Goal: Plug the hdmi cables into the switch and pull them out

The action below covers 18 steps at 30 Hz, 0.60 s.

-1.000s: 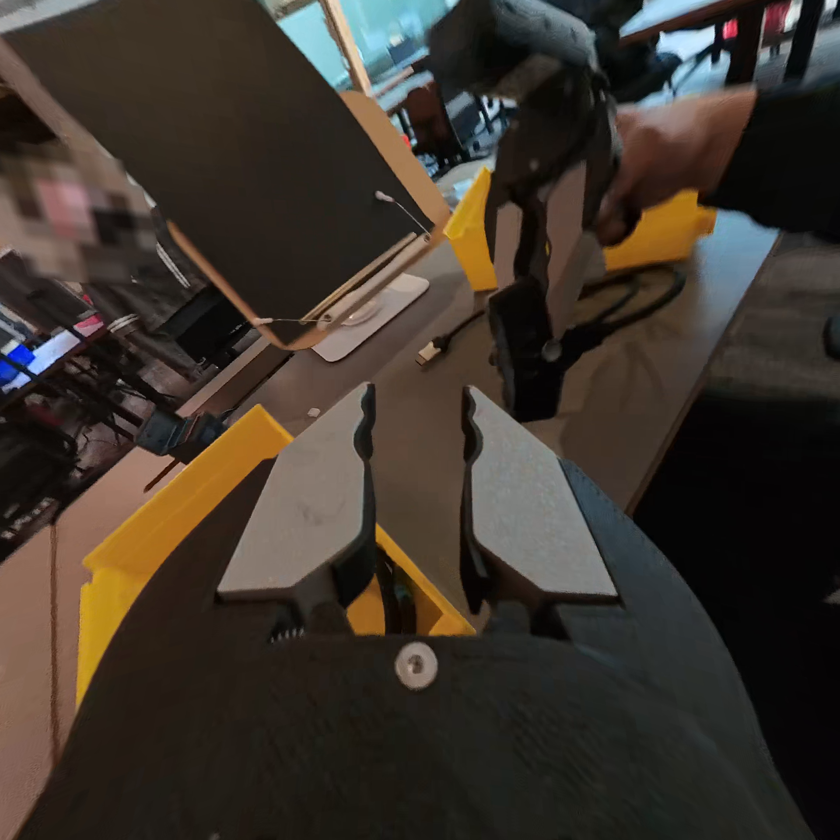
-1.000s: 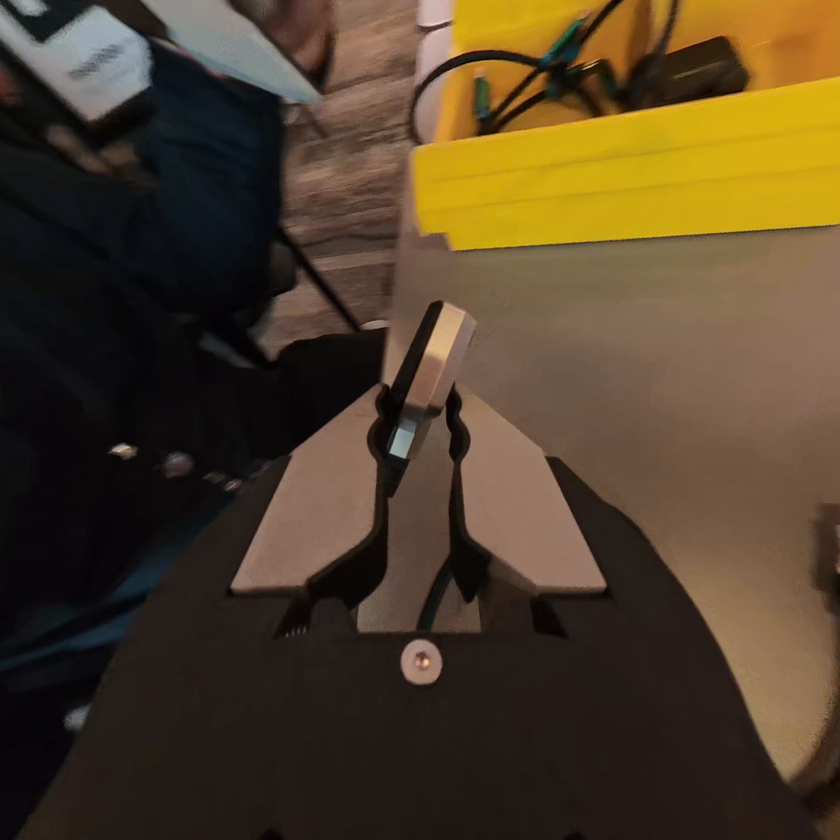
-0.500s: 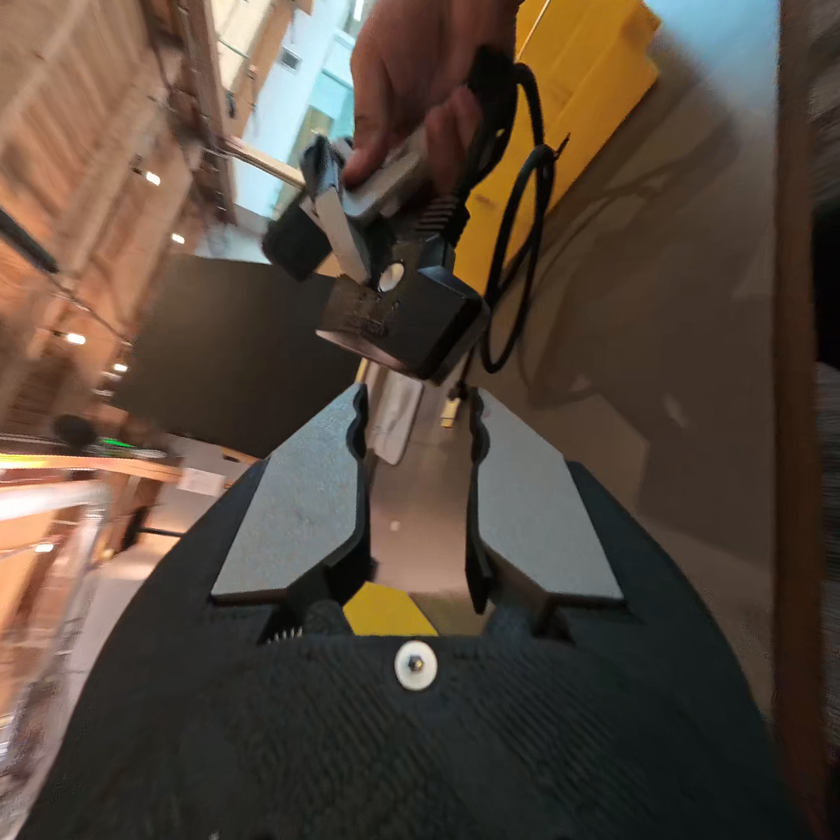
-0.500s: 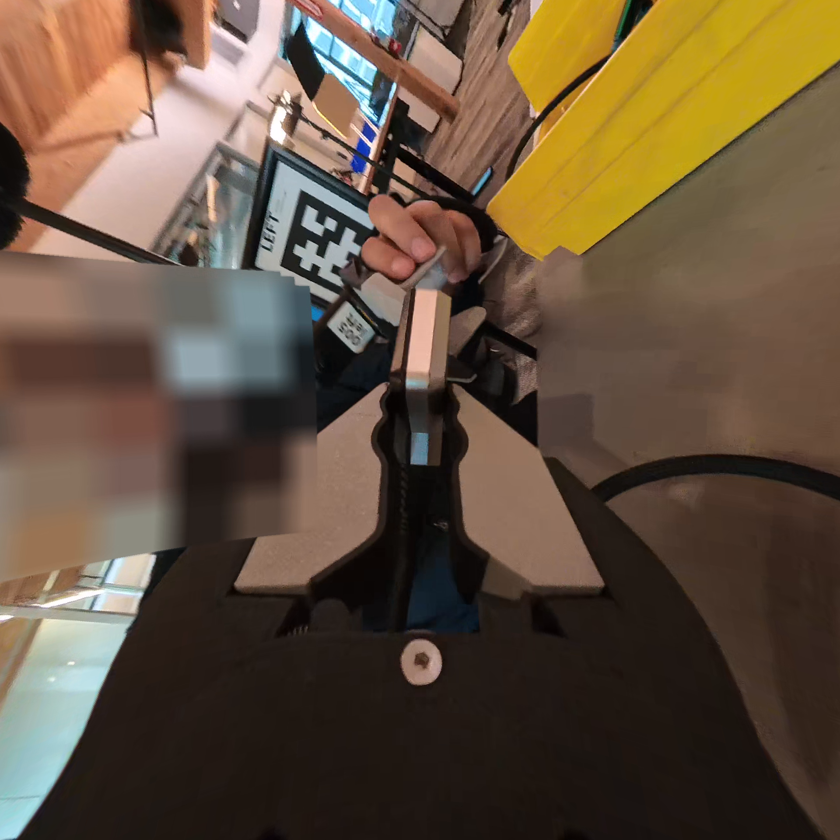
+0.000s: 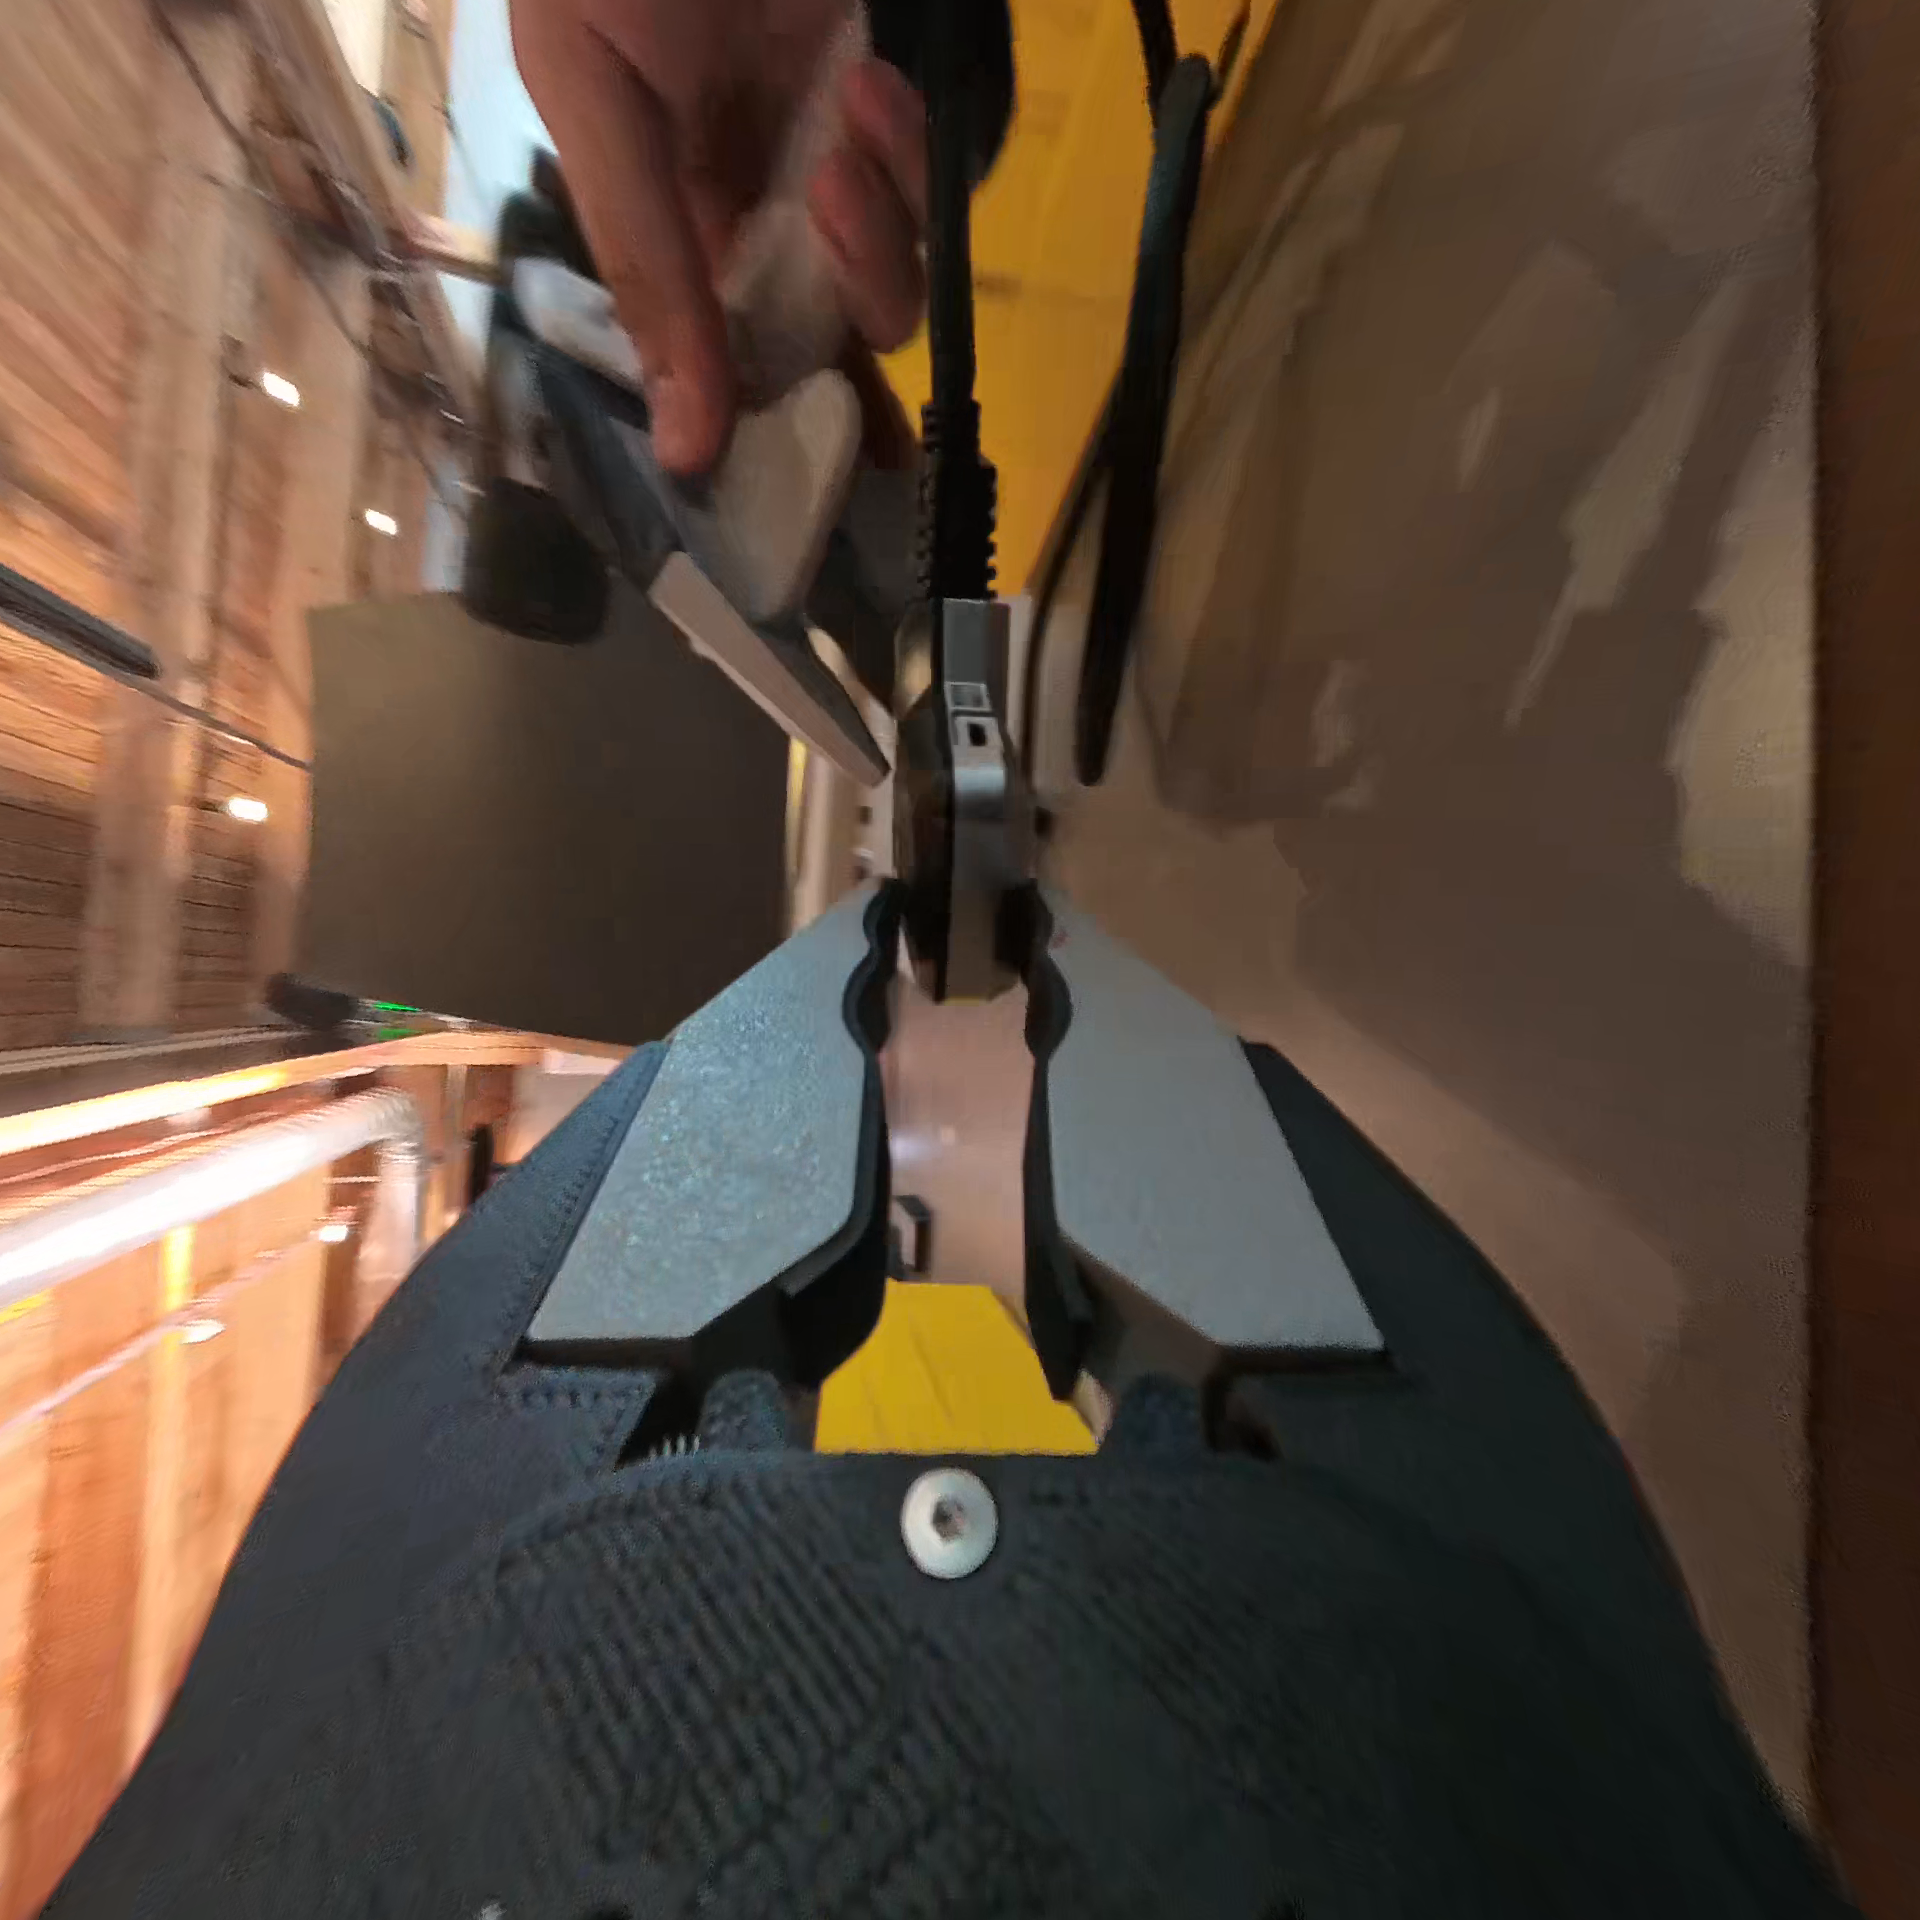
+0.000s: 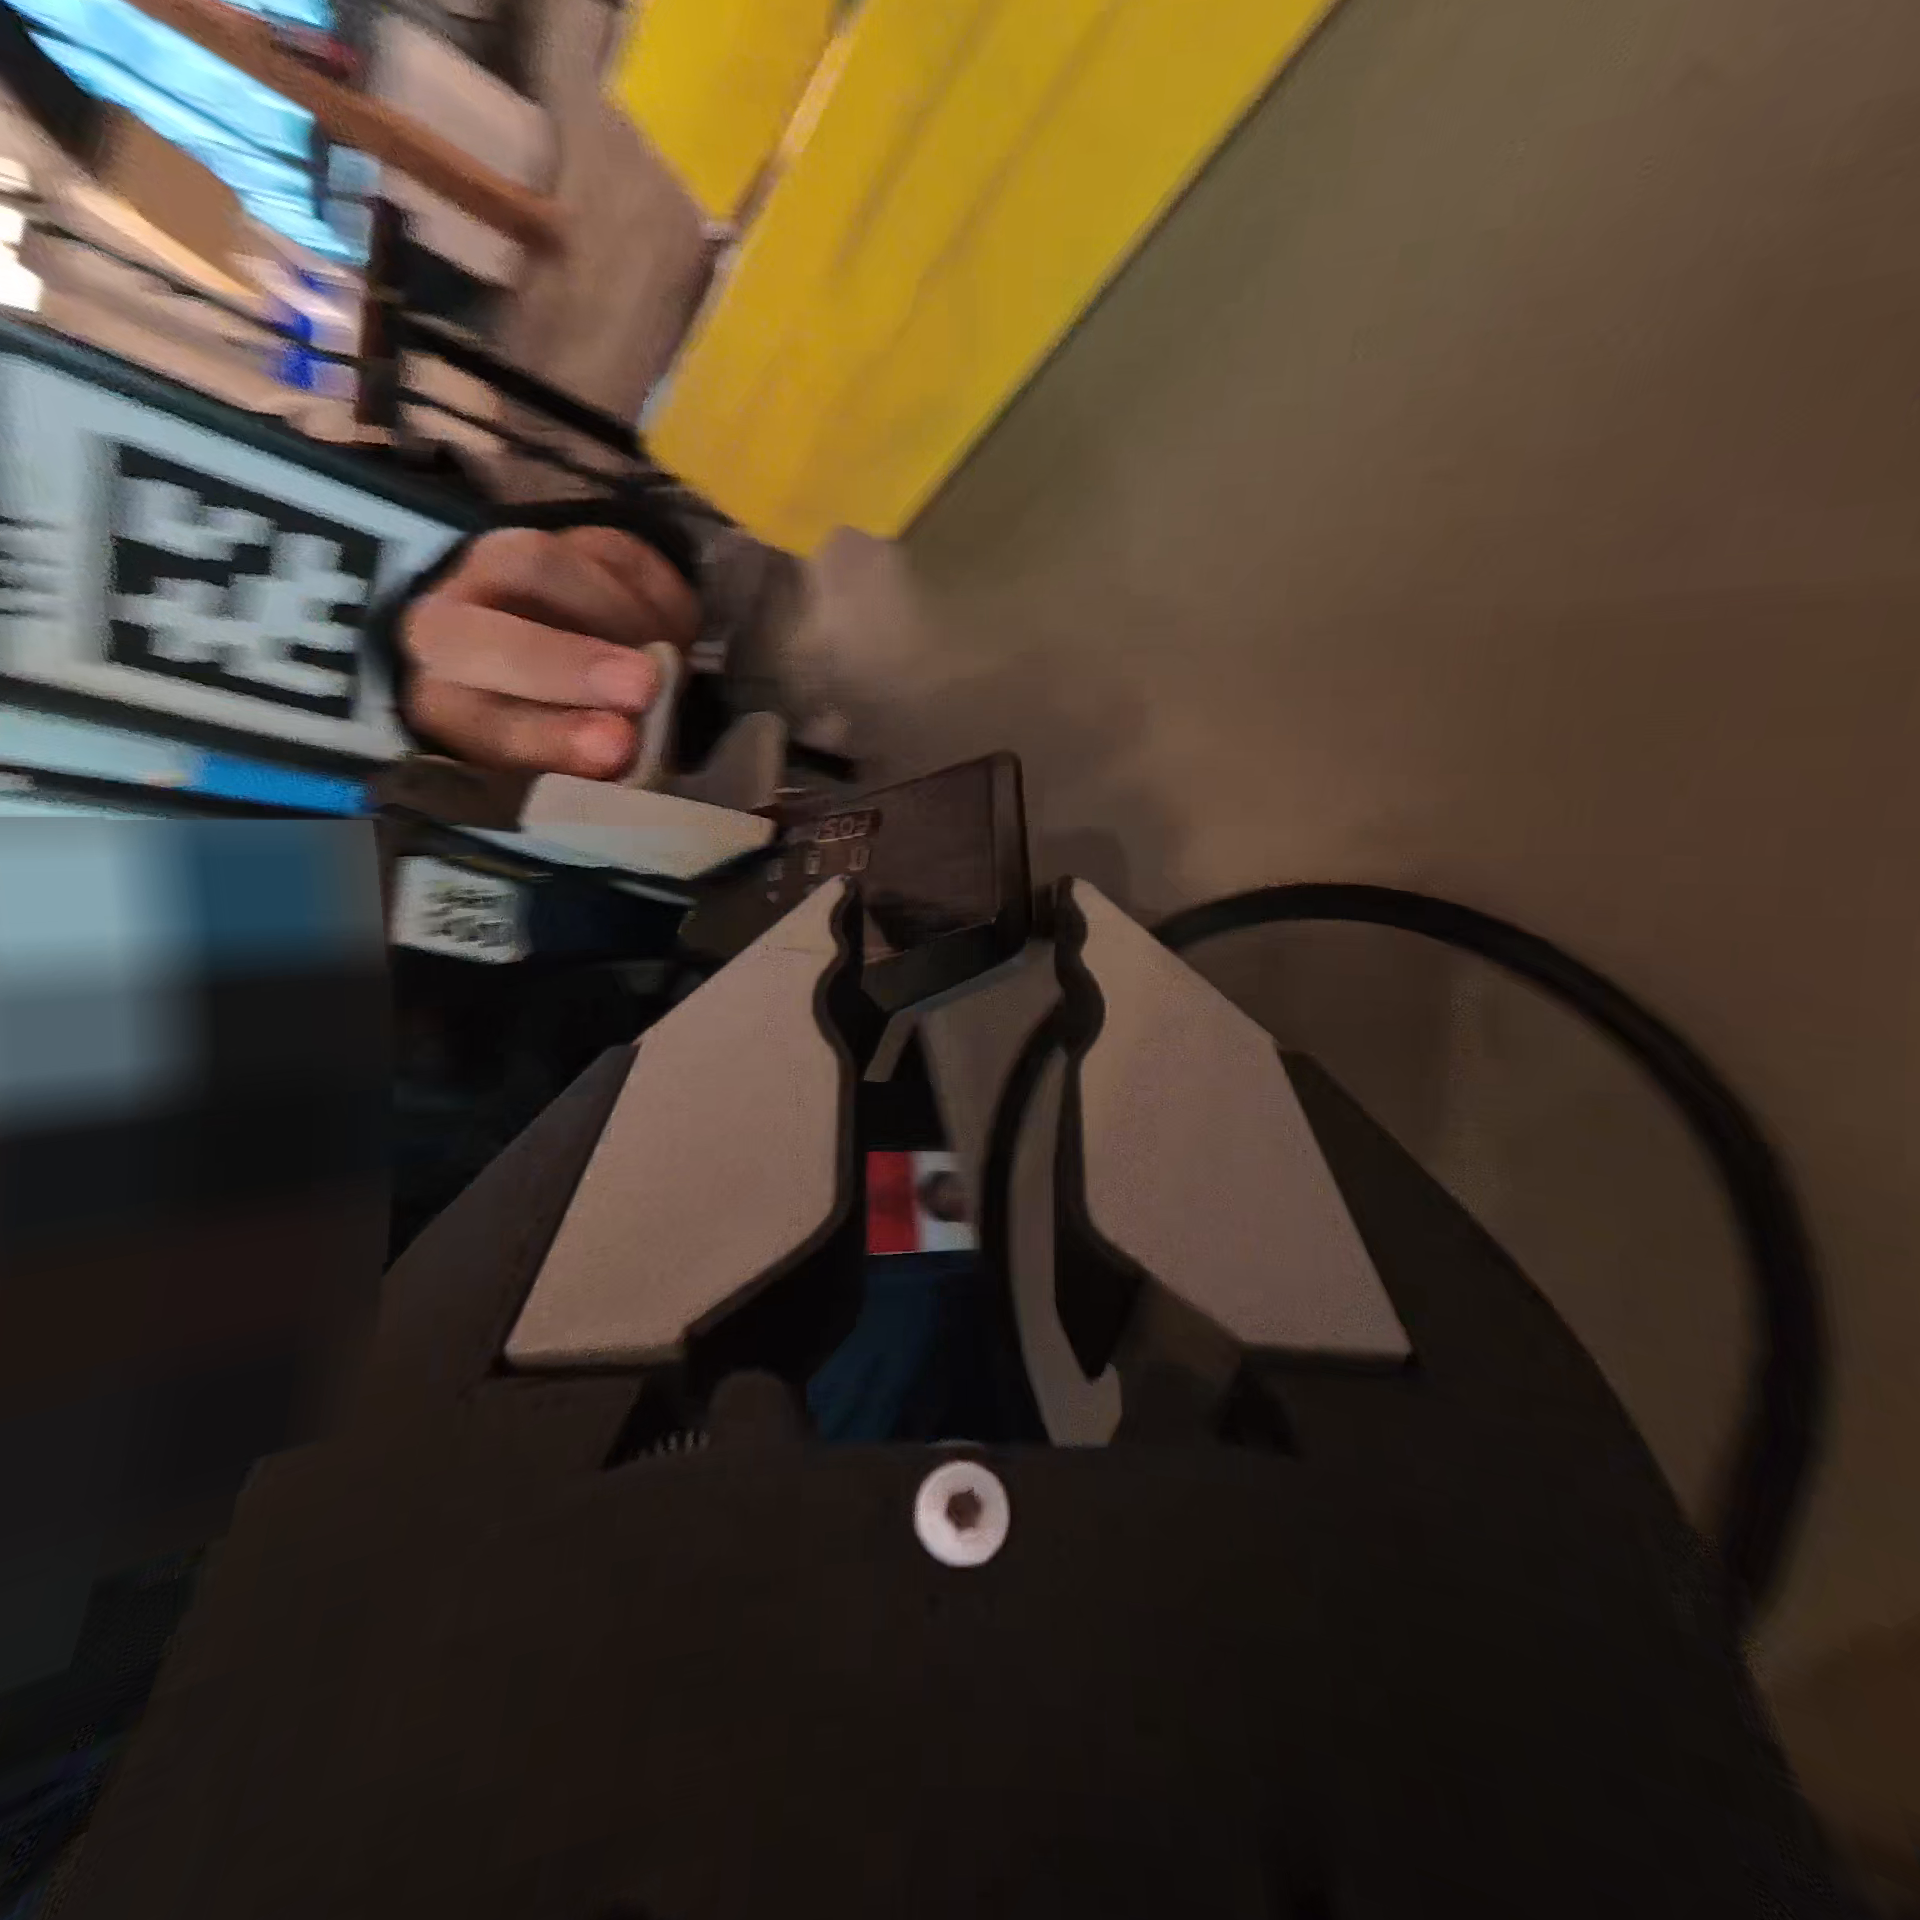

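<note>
Pinching tool: the left tool had its fingertips pressed onto the two broad faces of the switch, which was seen edge-on and clear of the surface.
Other tool: the right tool was spread, with the near end of the switch between its tips; whether a pad touched it could not be told through the blur.
Cable: one black hdmi cable ran from the far end of the switch, seemingly seated in a port, and looped over the surface to the right.
Hands: the person's hand gripped the right tool's handle at the far side of the left wrist view.
Background: a yellow bin stood on the far part of the surface.
Step in hand: probably passing the switch from right tool to left, so that the left one steadies the body.
Next move: the right tool would need to back off, take the cable by its plug housing rather than the cord, and pull straight along the port's axis while the left tool holds firm.
</note>
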Motion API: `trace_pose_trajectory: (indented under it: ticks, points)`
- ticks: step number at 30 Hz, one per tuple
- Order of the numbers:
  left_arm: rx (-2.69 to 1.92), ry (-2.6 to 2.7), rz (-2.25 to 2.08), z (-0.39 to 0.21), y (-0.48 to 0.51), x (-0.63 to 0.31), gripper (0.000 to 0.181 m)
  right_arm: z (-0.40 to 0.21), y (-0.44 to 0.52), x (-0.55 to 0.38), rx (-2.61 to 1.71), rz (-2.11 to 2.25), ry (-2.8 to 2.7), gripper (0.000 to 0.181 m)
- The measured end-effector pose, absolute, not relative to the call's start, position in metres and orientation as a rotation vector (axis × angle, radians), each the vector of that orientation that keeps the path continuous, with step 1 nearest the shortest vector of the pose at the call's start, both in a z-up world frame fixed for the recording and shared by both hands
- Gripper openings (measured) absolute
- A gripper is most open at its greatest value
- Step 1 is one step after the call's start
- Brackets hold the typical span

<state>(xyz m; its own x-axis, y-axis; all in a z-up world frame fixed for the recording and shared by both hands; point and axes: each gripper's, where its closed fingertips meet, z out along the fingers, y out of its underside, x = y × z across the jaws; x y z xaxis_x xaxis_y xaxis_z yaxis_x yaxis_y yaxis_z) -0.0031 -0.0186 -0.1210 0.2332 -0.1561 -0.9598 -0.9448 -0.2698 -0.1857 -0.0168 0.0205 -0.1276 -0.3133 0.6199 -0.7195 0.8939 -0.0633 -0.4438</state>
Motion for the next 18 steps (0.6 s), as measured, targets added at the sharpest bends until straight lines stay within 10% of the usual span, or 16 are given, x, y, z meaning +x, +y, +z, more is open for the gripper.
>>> trace_pose_trajectory:
  ticks: [18]
  points:
    - [-1.946, 1.109, 1.029, -0.169, -0.036, -0.03, 0.016, -0.205, 0.051, 0.041, 1.916, -0.402, 2.767, 0.046]
